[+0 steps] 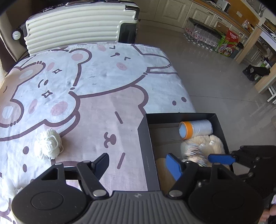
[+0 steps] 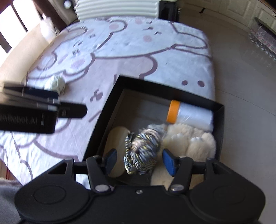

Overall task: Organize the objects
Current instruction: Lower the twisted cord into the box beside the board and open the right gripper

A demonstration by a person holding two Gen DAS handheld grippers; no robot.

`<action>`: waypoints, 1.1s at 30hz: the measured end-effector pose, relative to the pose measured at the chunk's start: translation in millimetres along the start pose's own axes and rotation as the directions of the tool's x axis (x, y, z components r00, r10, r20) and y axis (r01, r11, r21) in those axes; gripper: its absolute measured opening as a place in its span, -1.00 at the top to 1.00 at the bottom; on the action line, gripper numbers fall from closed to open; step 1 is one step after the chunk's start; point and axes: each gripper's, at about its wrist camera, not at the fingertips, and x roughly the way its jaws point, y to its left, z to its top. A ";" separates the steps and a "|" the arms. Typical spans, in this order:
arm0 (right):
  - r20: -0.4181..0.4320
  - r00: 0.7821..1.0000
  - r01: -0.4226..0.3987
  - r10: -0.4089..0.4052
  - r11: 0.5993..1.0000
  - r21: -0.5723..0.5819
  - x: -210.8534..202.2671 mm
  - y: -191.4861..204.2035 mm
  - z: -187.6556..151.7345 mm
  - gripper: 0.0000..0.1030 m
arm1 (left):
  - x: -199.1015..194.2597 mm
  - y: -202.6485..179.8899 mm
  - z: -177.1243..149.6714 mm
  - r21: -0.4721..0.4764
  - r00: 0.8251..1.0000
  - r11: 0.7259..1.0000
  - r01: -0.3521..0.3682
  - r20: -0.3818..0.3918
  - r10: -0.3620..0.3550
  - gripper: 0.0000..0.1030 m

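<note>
Right wrist view: our right gripper [image 2: 138,160] stands released at lower centre, its jaws either side of the striped yarn bundle [image 2: 142,151], which seems to lie free in the black box [image 2: 110,110]. Our left gripper [image 1: 138,165] hangs unclenched; the white yarn ball [image 1: 48,145] sits lower left on the blanket [image 1: 103,82].

**What you can't make out**

Your right wrist view is smeared: the left claw [image 2: 72,110] and white yarn [image 2: 56,84] blur. In the box [image 1: 144,137], the striped yarn [image 2: 143,151] hides part of the plush [image 2: 189,139]. The suitcase [image 2: 117,8] is cut off by the top edge.
</note>
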 end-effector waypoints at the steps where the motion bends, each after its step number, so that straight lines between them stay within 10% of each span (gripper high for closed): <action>1: 0.022 1.000 0.006 -0.006 1.000 0.020 -3.7 -2.4 2.4 -0.10 | -0.3 0.0 0.1 0.001 1.000 1.000 0.000 0.001 0.000 -0.43; 7: 0.055 0.998 0.037 -0.041 0.996 0.078 0.2 -7.4 13.6 0.26 | 0.5 6.2 0.5 0.001 1.000 1.000 -0.011 0.000 0.011 -0.43; 33: -0.188 0.981 0.002 0.046 0.969 0.248 47.6 -13.2 6.7 0.53 | 8.3 8.5 3.2 0.021 1.000 1.000 -0.005 -0.022 0.005 -0.43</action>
